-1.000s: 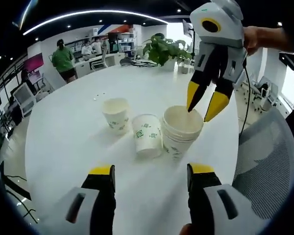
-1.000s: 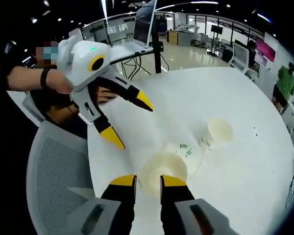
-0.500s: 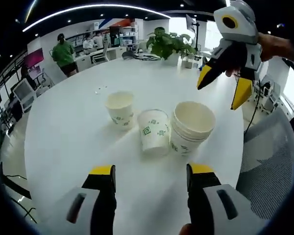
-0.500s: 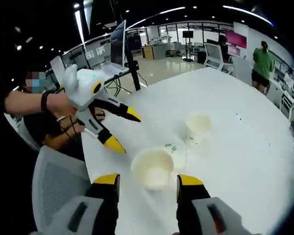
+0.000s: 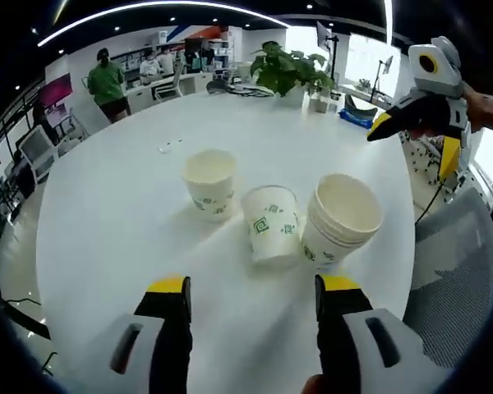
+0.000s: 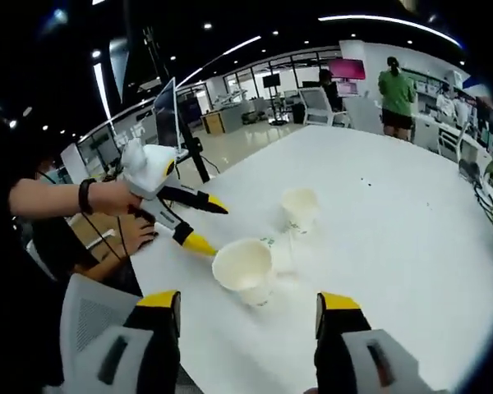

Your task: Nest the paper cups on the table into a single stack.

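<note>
Three groups of white paper cups with green prints stand on the round white table (image 5: 107, 238). A single upright cup (image 5: 210, 182) is on the left, an upside-down cup (image 5: 273, 223) in the middle, and a nested stack (image 5: 343, 220) on the right. My left gripper (image 5: 253, 287) is open, just short of the cups. My right gripper (image 5: 416, 141) hovers open, up and to the right of the stack. In the right gripper view, my right gripper (image 6: 248, 300) is open and held back from the stack (image 6: 244, 269). Beyond it are the single cup (image 6: 301, 208) and my open left gripper (image 6: 207, 224).
A potted plant (image 5: 283, 74) stands at the table's far side. A grey mesh chair (image 5: 452, 271) is at the near table edge, also seen as the chair (image 6: 90, 328). A person in green (image 6: 394, 86) stands far off. A laptop on a stand (image 6: 168, 103) is behind the left gripper.
My right gripper has opened wide and pulled back from the stack's rim, away to the right. The cups have stayed put. My left gripper remains open.
</note>
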`<action>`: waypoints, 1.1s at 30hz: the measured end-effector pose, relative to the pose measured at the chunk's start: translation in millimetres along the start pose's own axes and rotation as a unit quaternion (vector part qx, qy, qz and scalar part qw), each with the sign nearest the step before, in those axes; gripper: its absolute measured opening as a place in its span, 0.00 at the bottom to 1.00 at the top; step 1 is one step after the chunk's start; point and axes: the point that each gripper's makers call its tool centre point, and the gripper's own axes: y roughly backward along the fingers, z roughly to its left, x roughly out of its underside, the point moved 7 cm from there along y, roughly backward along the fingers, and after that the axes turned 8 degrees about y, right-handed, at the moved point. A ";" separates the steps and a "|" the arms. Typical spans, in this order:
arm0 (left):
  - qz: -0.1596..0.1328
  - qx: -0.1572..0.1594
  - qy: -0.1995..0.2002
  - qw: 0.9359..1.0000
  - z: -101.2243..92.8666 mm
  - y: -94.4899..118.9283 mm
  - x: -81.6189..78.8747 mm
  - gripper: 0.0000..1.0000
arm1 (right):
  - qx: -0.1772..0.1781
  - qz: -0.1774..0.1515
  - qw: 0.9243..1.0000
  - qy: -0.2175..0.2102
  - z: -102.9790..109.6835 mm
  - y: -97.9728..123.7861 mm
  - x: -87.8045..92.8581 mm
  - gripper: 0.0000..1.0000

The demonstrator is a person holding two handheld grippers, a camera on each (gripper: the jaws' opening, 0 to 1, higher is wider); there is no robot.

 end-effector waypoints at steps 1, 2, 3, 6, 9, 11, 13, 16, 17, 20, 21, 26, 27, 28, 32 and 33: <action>-0.002 0.001 0.003 1.000 -0.9 1.4 0.4 0.60 | 0.002 -0.002 1.000 -0.006 0.2 1.8 3.1 0.67; -0.003 0.003 0.006 1.000 -1.4 0.8 -0.4 0.60 | 0.006 -0.004 1.000 -0.012 0.0 4.1 6.3 0.67; -0.005 0.007 0.011 1.000 0.7 -3.4 -2.1 0.60 | 0.008 -0.005 1.000 -0.016 0.2 5.4 8.5 0.67; -0.005 0.010 0.012 1.000 -0.6 -10.9 -5.4 0.58 | 0.014 -0.009 0.999 -0.030 0.4 10.8 16.7 0.66; -0.001 0.015 0.010 1.000 0.4 -17.6 -9.9 0.58 | 0.020 -0.015 0.999 -0.044 3.3 16.1 22.8 0.66; 0.000 0.017 0.010 1.000 0.7 -22.3 -13.9 0.57 | 0.022 -0.017 0.998 -0.051 4.5 18.8 26.8 0.66; 0.001 0.020 0.010 1.000 -0.8 -26.6 -16.5 0.57 | 0.025 -0.016 0.998 -0.058 1.6 21.0 33.7 0.66; 0.006 0.024 0.012 1.000 -1.9 -35.6 -22.2 0.57 | 0.030 -0.015 0.997 -0.066 2.5 25.1 42.1 0.66; 0.008 0.026 0.010 1.000 -0.4 -39.5 -24.4 0.56 | 0.030 -0.014 0.997 -0.068 2.3 26.1 43.6 0.66; 0.010 0.030 0.008 0.999 -2.7 -43.6 -26.6 0.56 | 0.034 -0.015 0.996 -0.075 1.9 31.0 47.7 0.65; 0.013 0.032 0.007 0.999 -1.4 -46.6 -27.7 0.56 | 0.034 -0.015 0.996 -0.076 1.7 31.9 49.1 0.65; 0.021 0.032 0.008 0.999 -4.2 -53.9 -28.3 0.55 | 0.037 -0.013 0.996 -0.084 -1.5 36.4 55.5 0.65; 0.024 0.033 0.012 0.999 -5.0 -56.1 -29.6 0.55 | 0.037 -0.013 0.996 -0.085 -1.6 36.4 56.6 0.65; 0.025 0.034 0.015 0.999 -6.5 -58.3 -30.2 0.54 | 0.036 -0.012 0.995 -0.087 -2.6 35.1 59.4 0.65; 0.035 0.030 0.015 0.999 -4.9 -74.4 -26.8 0.53 | 0.035 -0.011 0.995 -0.092 -2.5 34.7 61.0 0.65; 0.040 0.029 0.016 0.999 -8.7 -71.8 -27.1 0.52 | 0.034 -0.011 0.995 -0.092 -3.2 34.2 61.4 0.65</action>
